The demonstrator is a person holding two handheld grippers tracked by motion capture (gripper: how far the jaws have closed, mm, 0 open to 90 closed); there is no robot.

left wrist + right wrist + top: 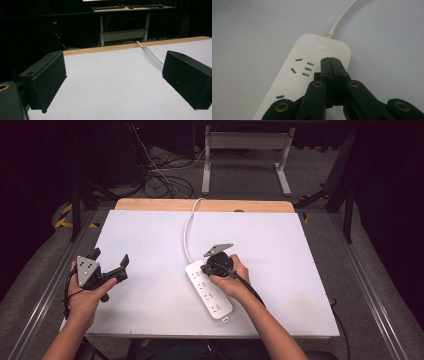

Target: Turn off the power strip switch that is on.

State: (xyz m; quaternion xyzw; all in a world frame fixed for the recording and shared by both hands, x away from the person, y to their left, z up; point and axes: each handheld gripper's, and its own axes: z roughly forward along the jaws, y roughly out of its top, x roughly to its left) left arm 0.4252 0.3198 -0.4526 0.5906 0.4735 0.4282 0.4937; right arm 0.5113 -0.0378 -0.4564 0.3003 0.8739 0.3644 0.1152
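We are holding our right tongs (209, 265) over the cord end of a white power strip (210, 291), and their jaws are pressed flat together with nothing between them. In the right gripper view the clenched tips (331, 65) are hovering over or touching the strip's top face (312, 57), just beside a group of socket slots and a little short of the printed brand mark; we cannot tell whether they are making contact. The strip is lying flat on the white table (150, 235), running back from the right tongs toward our side. Its white cable (188, 230) is curving away ahead of the right tongs to the table's far wooden edge.

Our left tongs (108, 259) are sitting well apart from the strip, off to the left, with their jaws spread wide and empty. In the left gripper view bare table (112, 85) is lying between the two pads (47, 80), and the cable (151, 53) is passing beyond the right-hand pad.
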